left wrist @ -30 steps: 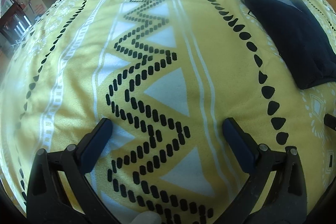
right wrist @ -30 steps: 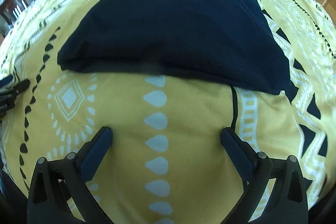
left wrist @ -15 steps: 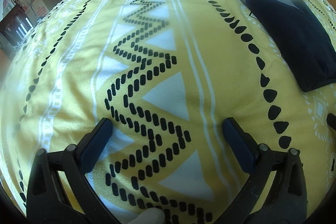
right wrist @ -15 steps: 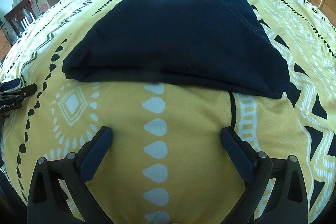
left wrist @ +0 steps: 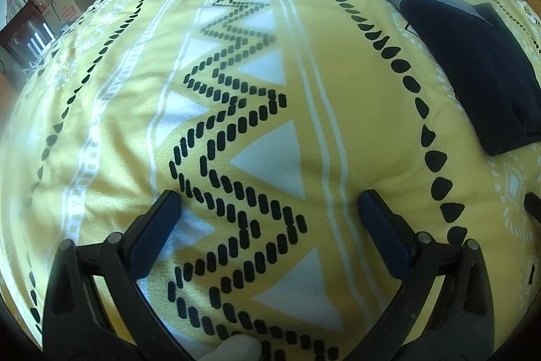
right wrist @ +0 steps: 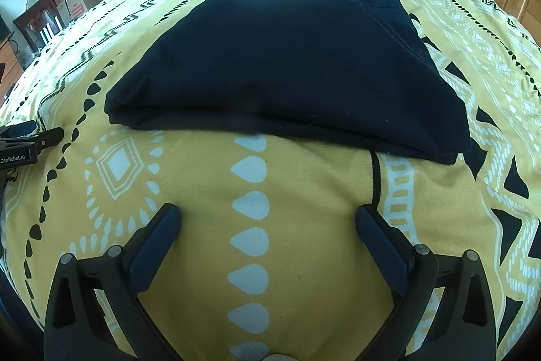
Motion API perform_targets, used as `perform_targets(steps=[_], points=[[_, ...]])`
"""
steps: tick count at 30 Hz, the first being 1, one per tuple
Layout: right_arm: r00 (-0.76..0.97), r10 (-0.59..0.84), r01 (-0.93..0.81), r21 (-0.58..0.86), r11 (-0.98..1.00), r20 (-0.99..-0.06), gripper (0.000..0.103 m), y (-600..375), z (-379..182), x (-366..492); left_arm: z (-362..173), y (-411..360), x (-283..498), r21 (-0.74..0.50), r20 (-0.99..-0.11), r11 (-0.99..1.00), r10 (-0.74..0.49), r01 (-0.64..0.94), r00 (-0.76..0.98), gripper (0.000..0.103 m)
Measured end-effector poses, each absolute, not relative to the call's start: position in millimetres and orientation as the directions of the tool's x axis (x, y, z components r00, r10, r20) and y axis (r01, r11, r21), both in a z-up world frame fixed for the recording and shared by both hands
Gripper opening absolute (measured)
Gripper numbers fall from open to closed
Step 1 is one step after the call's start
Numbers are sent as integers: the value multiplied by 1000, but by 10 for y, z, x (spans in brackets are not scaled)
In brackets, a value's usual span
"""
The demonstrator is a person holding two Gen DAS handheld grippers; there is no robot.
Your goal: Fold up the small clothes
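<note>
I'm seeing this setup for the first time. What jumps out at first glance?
The bold yellow patterned blanket fills both views. On it lies a folded dark navy garment with a grey band at its far end, straight ahead of the open right claw. It sits off to the right of the open left claw, which has only blanket beneath it.

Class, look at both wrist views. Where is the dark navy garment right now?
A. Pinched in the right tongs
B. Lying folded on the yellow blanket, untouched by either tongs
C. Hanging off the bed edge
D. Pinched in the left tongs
B: the navy garment lies folded on the yellow blanket, ahead of the open right tongs; the left tongs are open over bare blanket.
</note>
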State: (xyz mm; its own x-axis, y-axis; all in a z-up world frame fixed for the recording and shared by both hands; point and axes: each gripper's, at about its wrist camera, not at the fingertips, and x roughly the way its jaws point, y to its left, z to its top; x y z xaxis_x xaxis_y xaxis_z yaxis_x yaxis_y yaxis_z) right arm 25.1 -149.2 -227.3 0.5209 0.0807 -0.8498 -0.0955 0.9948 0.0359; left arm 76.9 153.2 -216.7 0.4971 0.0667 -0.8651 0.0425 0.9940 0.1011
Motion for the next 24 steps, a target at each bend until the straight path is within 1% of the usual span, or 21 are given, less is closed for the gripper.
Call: perform_targets(steps=[3,7,12,20,24], points=[[522,80,-96,35,995,-849,103,-1482,-2273,233,-2156,1566,799,75,-871,996,46,39,489,103],[530,79,-97,32,995,-845,103,-1475,-2273,220,-2169,1531,797,101,-862,994,68,38,501,103],[533,78,-97,31,995,-843,103,-1476,-2273,211,-2189,1523,756,106,-842,993,66,43,536,103],[528,83,-100,35,994,-845,103,-1489,-2255,227,-2168,1546,763,89,-848,995,53,43,528,103],[537,88,-99,41,994,-839,103,-1523,-2138,201,-2138,1558,753,91,-848,995,51,49,527,103]])
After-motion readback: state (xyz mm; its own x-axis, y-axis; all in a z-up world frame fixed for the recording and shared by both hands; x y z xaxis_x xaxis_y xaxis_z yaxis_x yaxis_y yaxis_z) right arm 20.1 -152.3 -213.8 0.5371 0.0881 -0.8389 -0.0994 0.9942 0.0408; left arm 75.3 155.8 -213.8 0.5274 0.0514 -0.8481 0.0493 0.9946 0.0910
